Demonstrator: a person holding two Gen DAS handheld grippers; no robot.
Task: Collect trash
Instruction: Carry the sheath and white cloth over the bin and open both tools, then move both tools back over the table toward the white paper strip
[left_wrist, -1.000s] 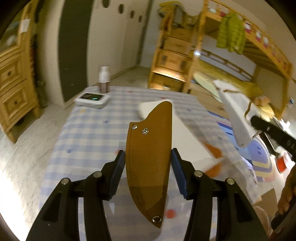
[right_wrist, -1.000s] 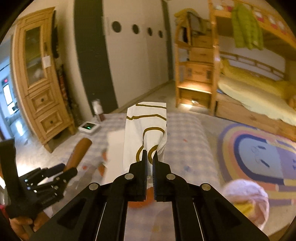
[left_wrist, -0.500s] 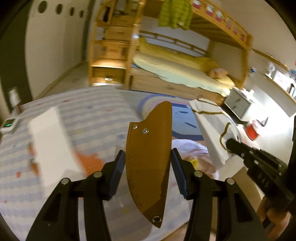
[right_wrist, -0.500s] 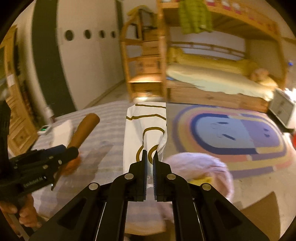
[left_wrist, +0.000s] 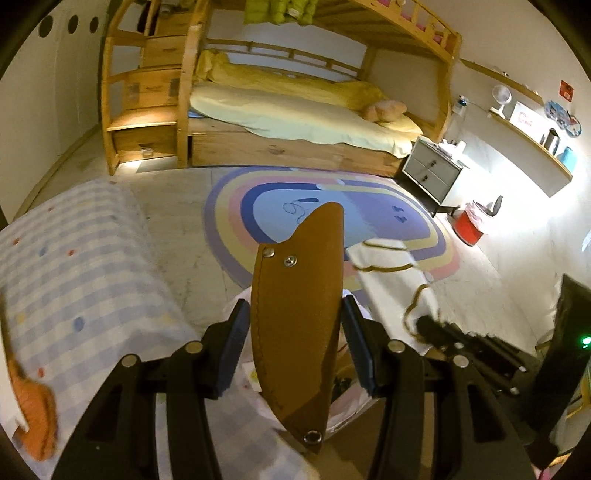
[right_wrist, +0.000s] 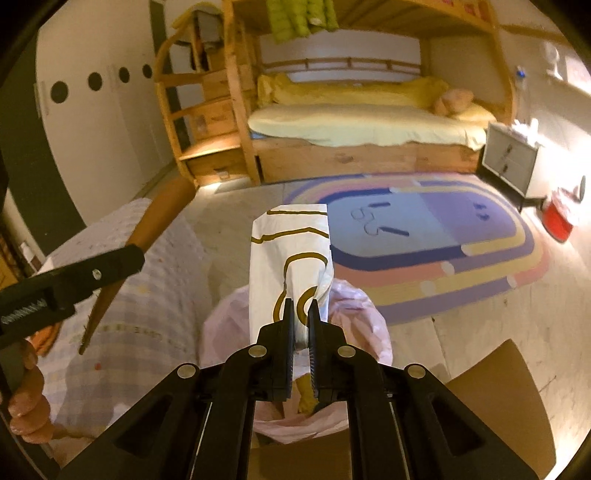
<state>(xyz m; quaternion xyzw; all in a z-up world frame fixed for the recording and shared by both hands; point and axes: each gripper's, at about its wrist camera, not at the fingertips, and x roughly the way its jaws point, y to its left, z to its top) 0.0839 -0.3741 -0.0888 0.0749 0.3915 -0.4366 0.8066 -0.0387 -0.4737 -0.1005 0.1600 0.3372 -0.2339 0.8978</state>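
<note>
My left gripper (left_wrist: 295, 343) is shut on a brown leather sheath (left_wrist: 297, 295), which stands upright between the blue pads. It also shows in the right wrist view (right_wrist: 147, 236) at the left. My right gripper (right_wrist: 301, 325) is shut on a white paper wrapper with gold lines (right_wrist: 291, 254), seen too in the left wrist view (left_wrist: 388, 273). Both hover above a bin lined with a pink bag (right_wrist: 365, 317) beside the table, partly hidden behind the grippers.
A checked tablecloth table (left_wrist: 74, 295) lies at the left with an orange item (left_wrist: 33, 410) on it. A cardboard box flap (right_wrist: 498, 387) is at the lower right. A colourful rug (right_wrist: 424, 236), a bunk bed (right_wrist: 369, 122) and a red bin (left_wrist: 469, 225) lie beyond.
Both grippers swung right, away from the table, and now hold the sheath and the wrapper over the pink-lined bin. Both grips are unchanged.
</note>
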